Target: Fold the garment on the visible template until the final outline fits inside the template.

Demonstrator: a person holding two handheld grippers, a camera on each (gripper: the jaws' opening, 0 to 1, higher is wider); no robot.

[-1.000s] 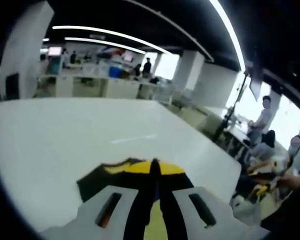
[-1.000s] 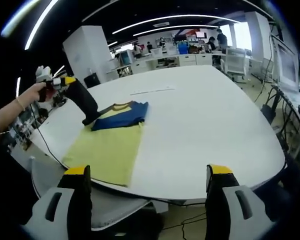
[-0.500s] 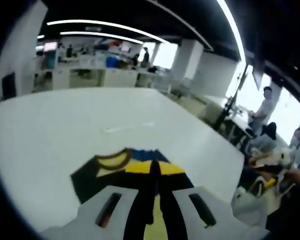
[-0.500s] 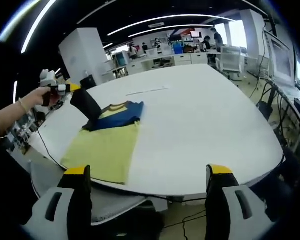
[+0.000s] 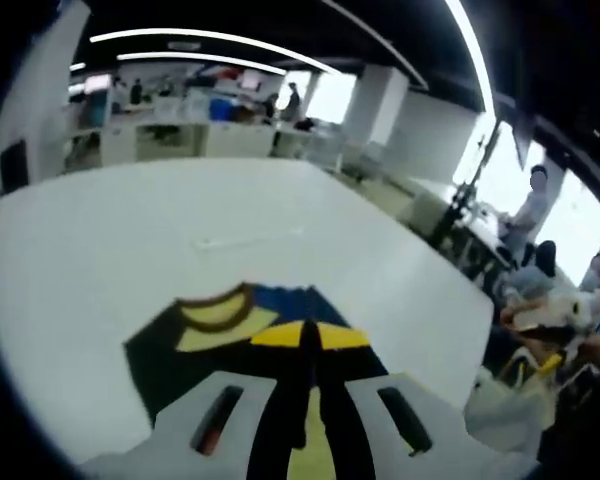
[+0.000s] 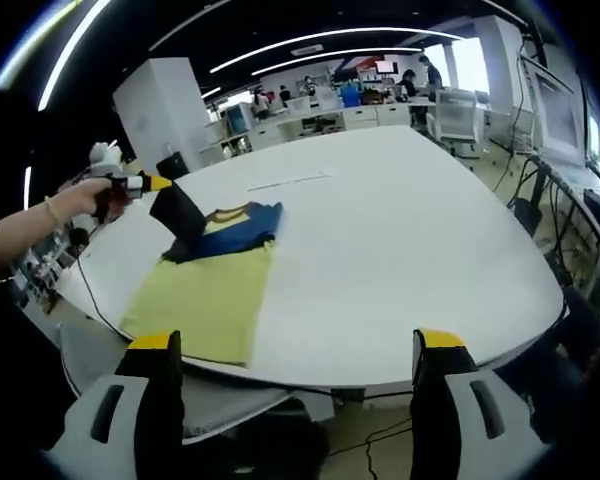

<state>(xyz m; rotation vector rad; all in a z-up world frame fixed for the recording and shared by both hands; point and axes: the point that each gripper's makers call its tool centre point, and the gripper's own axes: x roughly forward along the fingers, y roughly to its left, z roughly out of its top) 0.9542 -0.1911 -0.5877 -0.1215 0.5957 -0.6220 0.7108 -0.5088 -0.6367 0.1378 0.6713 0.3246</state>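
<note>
We see a white table (image 6: 410, 250) with a pale yellow-green template (image 6: 195, 305) on it, and at the template's far end a dark blue garment (image 6: 230, 232) with a yellow panel and a brown collar. The left gripper (image 5: 310, 345) has black jaws with yellow tips on a white body, and the right gripper (image 6: 290, 345) has the same colours.

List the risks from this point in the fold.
1. The left gripper is shut on a dark flap of the shirt and lifts it; if the cloth slips out, the fold will likely drop askew.
2. The right gripper hangs open off the table, so nothing pins the yellow template; a pull may drag it.
3. The template lies near the table's edge and might slide off.
</note>
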